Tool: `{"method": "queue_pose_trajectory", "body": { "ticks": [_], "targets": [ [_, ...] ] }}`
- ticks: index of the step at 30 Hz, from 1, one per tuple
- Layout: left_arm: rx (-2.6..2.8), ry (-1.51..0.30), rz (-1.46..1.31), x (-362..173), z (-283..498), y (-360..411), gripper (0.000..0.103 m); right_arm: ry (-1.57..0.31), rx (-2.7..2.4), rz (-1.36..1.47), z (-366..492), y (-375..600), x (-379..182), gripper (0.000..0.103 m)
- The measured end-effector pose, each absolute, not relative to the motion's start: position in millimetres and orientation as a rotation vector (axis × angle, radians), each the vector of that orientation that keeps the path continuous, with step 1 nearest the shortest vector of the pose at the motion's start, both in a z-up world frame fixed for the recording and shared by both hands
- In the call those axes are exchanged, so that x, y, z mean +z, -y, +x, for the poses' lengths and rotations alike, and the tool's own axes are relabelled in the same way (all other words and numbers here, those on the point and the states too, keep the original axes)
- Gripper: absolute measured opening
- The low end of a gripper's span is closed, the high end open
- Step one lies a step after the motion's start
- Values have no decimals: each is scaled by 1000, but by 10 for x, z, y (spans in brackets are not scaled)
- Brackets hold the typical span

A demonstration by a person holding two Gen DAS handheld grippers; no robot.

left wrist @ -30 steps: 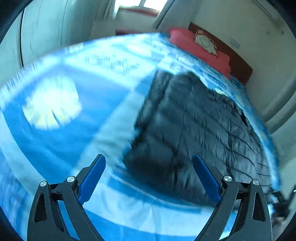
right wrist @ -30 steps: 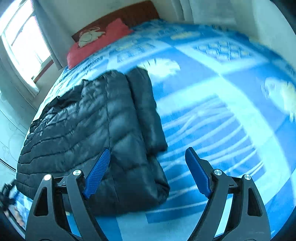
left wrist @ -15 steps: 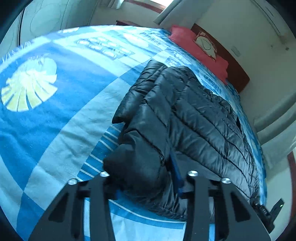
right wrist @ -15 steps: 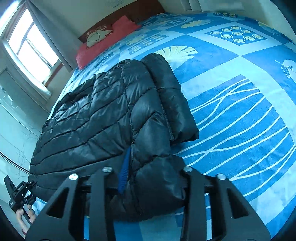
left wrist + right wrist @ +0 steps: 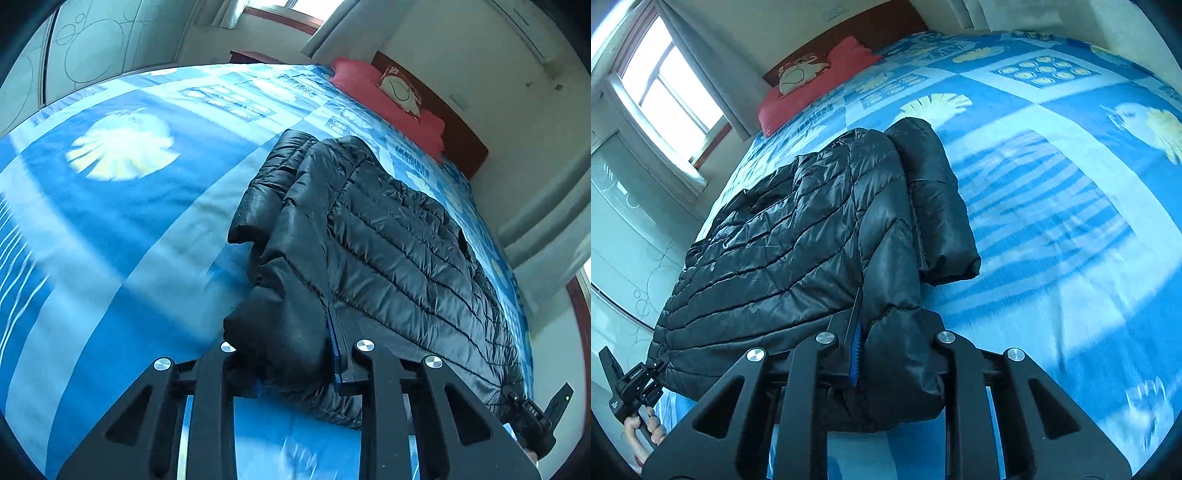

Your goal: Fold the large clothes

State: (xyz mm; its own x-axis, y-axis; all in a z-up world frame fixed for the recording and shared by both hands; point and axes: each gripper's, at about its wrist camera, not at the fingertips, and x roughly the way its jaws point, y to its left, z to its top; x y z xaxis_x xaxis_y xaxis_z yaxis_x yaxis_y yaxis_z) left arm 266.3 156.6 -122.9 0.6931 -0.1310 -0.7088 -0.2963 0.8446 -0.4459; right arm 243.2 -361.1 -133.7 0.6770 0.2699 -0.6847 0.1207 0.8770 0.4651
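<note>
Both claws, left (image 5: 295, 365) and right (image 5: 886, 354), just closed onto black jacket's (image 5: 388, 251) near hem corners.

Bedspread (image 5: 110, 229): blue, leaf-patterned, covering the bed. Pillow (image 5: 391, 99): red, 1 o'clock, against headboard (image 5: 465, 136). Window (image 5: 668, 96): 10 o'clock in right view, curtain (image 5: 713, 77) beside it.

Bedspread (image 5: 110, 229) pattern blurred; jacket (image 5: 388, 240) hides tong pads.
</note>
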Motion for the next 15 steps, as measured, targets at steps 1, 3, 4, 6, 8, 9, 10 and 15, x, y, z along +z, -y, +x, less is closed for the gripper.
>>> {"method": "queue_pose_trajectory", "body": {
  "ticks": [1, 3, 4, 6, 8, 9, 10, 15],
  "targets": [
    [99, -816, -570, -1233, 2544, -1566, 26, -837, 91, 504, 2340, 3612, -1334, 19],
    [100, -823, -583, -1243, 2324, -1580, 26, -844, 92, 490, 2152, 3601, -1326, 19],
    [100, -825, -588, -1243, 2246, -1581, 26, -845, 92, 483, 2066, 3600, -1319, 19],
    [99, -826, -583, -1245, 2047, -1579, 26, -846, 88, 461, 1862, 3580, -1312, 19],
    [96, -831, -571, -1257, 1910, -1571, 26, -849, 83, 445, 1704, 3565, -1329, 19],
    [95, -836, -565, -1268, 1855, -1571, 26, -853, 81, 440, 1621, 3560, -1349, 19],
    [91, -840, -560, -1285, 1798, -1573, 26, -857, 80, 438, 1557, 3559, -1375, 19],
    [75, -856, -537, -1366, 1732, -1591, 33, -855, 74, 452, 1445, 3558, -1461, 24]
  ]
}}
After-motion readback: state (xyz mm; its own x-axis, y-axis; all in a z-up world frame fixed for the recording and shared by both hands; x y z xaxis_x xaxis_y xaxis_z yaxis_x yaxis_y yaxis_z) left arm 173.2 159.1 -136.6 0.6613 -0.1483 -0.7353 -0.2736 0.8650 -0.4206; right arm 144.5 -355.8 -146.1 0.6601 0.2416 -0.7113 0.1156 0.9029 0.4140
